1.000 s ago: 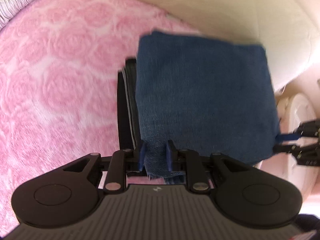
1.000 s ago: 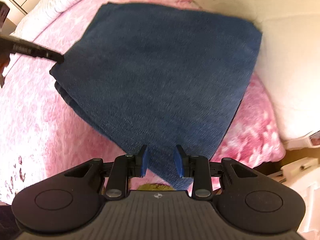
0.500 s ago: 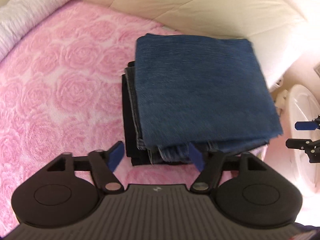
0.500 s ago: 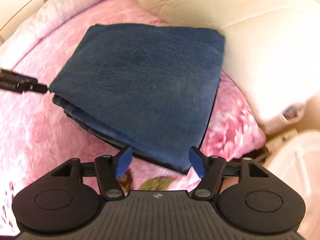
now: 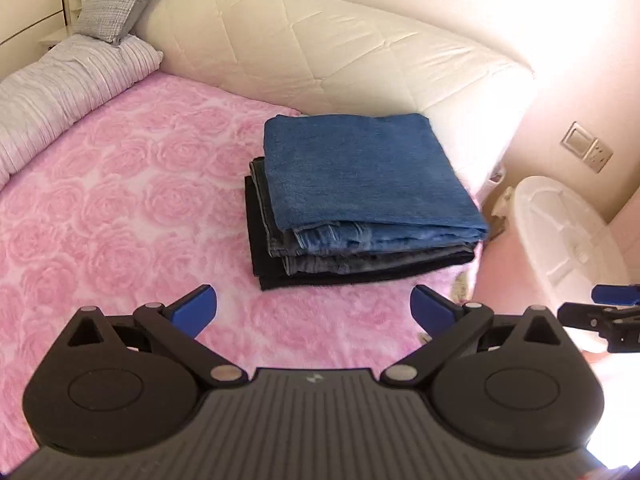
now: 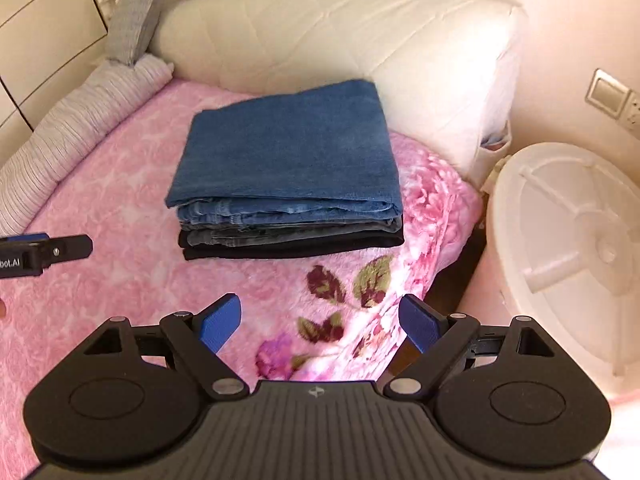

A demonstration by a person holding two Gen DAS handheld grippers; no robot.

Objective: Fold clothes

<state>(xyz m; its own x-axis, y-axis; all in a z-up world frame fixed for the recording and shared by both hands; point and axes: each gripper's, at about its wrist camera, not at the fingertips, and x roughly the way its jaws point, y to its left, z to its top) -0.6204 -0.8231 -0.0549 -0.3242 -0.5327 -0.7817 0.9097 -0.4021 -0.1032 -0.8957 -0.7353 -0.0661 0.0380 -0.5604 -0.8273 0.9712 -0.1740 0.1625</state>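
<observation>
A folded pair of blue jeans (image 5: 360,176) (image 6: 292,152) tops a neat stack on the pink rose bedspread (image 5: 120,200) (image 6: 120,208). Under it lie grey jeans (image 5: 360,258) (image 6: 288,234) and a black garment (image 5: 256,248) (image 6: 288,252). My left gripper (image 5: 314,308) stands open, back from the stack's near edge, holding nothing. My right gripper (image 6: 320,322) is open too, over the bed's flowered corner, apart from the stack. The right gripper's fingers (image 5: 600,310) show at the right edge of the left wrist view. The left gripper's finger (image 6: 48,252) shows at the left edge of the right wrist view.
A cream padded headboard (image 5: 340,52) (image 6: 340,40) rises just behind the stack. Striped and grey pillows (image 5: 68,80) (image 6: 80,120) lie at the far left. A white round plastic tub (image 5: 568,240) (image 6: 568,248) stands off the bed's right edge, below a wall socket (image 5: 586,152) (image 6: 612,96).
Both grippers let go of the blue jeans, opened wide and drew back. The jeans now rest flat on top of the stack.
</observation>
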